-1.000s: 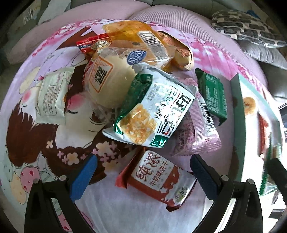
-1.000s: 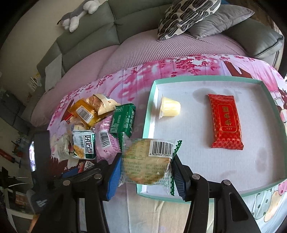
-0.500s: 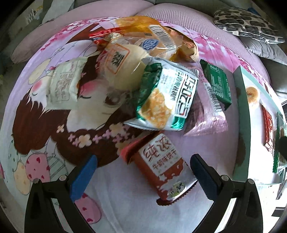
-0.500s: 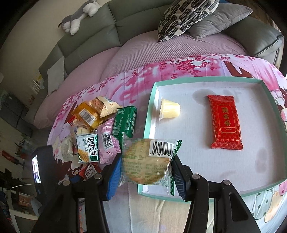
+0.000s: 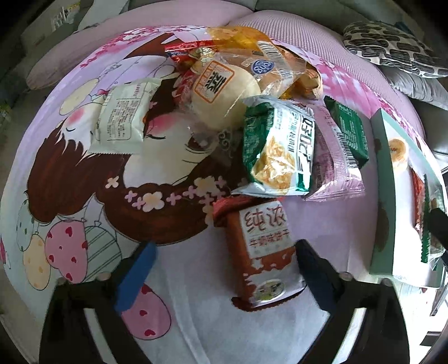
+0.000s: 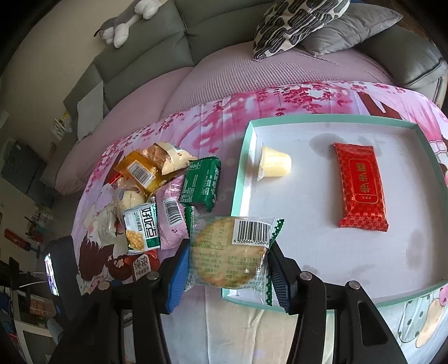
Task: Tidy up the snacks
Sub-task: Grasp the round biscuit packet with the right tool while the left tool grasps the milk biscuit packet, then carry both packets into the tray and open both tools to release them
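Observation:
A red-brown biscuit pack (image 5: 266,252) lies on the printed cloth between the fingers of my left gripper (image 5: 224,266), close to the right finger. The jaws are closing and the left pad (image 5: 137,274) is still well clear of the pack. Just beyond it is the snack pile, with a green-and-white chip bag (image 5: 280,151) in front. My right gripper (image 6: 228,260) is shut on a clear-wrapped round cracker pack (image 6: 224,246), held above the near left corner of the mint-rimmed tray (image 6: 330,119). A jelly cup (image 6: 275,165) and a red pack (image 6: 361,187) lie in the tray.
The pile also holds a pink pack (image 5: 333,156), a dark green pack (image 5: 350,128), a wrapped bun (image 5: 224,92) and a white pack (image 5: 123,117). The tray's edge (image 5: 383,182) stands right of the pile. A grey sofa with cushions (image 6: 302,25) runs behind.
In the left wrist view the pile has slid up and away, and the biscuit pack now lies between the fingers, which stand narrower. The right gripper and its cracker pack have not moved.

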Action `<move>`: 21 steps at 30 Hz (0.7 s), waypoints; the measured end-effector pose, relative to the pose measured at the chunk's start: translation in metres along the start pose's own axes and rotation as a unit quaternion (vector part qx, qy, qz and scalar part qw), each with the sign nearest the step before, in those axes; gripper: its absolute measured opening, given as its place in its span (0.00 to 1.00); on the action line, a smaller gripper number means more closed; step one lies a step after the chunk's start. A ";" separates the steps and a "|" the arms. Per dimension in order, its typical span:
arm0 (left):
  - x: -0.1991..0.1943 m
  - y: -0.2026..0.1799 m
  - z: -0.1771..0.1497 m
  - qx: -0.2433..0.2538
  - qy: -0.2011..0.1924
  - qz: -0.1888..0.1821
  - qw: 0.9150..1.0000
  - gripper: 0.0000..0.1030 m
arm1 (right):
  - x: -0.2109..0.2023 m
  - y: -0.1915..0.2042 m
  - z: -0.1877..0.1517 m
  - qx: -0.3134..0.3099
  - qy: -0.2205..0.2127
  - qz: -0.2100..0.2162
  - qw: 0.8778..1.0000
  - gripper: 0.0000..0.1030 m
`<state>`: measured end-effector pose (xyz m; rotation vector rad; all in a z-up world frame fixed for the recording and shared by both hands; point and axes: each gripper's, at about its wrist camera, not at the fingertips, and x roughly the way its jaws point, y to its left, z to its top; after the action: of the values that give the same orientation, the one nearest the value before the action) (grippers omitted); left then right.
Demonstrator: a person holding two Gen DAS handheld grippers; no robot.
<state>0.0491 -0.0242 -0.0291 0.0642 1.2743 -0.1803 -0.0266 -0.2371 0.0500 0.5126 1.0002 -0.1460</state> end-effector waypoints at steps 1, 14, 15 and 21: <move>0.000 0.000 0.001 0.001 -0.002 -0.001 1.000 0.78 | 0.001 0.000 0.000 0.000 0.002 0.000 1.000 0.54; -0.021 -0.007 0.006 0.003 -0.020 -0.027 0.999 0.40 | 0.001 -0.004 0.000 0.008 0.004 0.009 1.000 0.54; -0.026 -0.009 0.004 0.004 -0.023 -0.030 0.999 0.40 | 0.001 -0.004 0.000 0.009 0.004 0.010 1.000 0.54; -0.056 -0.017 -0.004 0.013 -0.054 -0.047 0.997 0.40 | -0.002 -0.007 0.001 0.013 0.001 0.018 1.000 0.54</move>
<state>0.0267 -0.0351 0.0241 0.0165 1.1679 -0.2767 -0.0297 -0.2439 0.0500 0.5557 0.9917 -0.1262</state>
